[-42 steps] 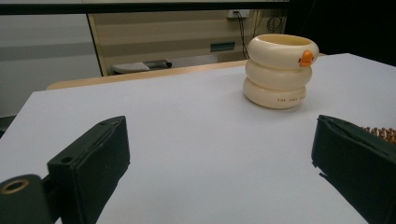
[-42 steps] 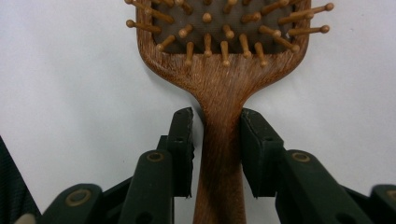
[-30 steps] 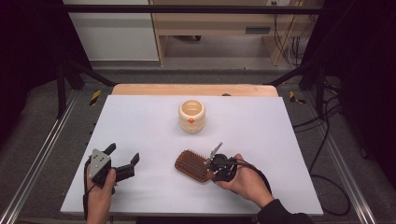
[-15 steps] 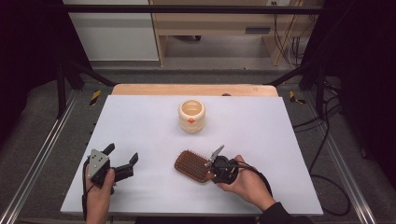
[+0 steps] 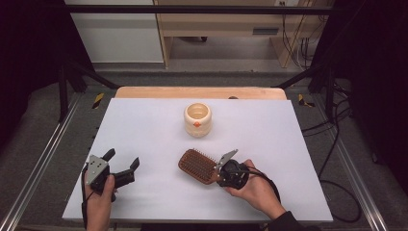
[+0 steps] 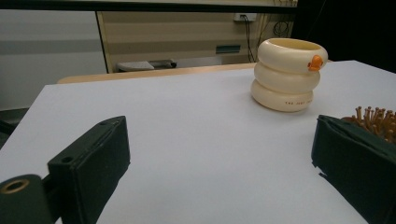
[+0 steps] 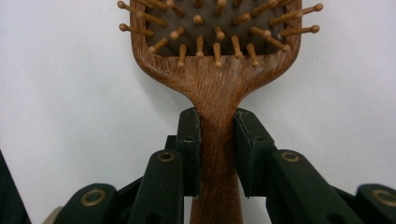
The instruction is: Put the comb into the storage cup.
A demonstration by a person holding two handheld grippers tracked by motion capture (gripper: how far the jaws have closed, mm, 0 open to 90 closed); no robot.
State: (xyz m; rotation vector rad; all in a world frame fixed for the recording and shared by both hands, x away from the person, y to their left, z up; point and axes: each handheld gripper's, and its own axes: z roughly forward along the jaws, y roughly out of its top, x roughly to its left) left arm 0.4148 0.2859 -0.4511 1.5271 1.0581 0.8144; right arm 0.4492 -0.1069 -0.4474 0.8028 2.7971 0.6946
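Against the frames half a second and one second back, nothing has shifted: both of your hands sit where they were, the brush lies in the same spot, and the cup has not moved.

Your right gripper [image 5: 217, 169] is clenched on the wooden hairbrush [image 5: 198, 166]. In the right gripper view its two black jaws press on either side of the brush's narrow handle [image 7: 217, 154], just below where the handle flares into the head. Your right hand [image 5: 255, 188] comes in from 5 o'clock on the table [image 5: 298, 144].

Your left gripper [image 5: 122, 166] is released: its jaws stand wide apart with bare table between them, holding and touching nothing. It sits at 8 o'clock on the table, well apart from the brush.

The hairbrush lies near the table's middle, slightly toward 6 o'clock, bristle side up, head pointing to 10 o'clock from your right gripper. It is dark reddish-brown wood with a rounded rectangular head, a dark pad and ball-tipped wooden pins.

The cream ringed cup [image 5: 197, 119], with an orange duck-bill mark on it, stands upright at 12 o'clock from the brush, apart from it.
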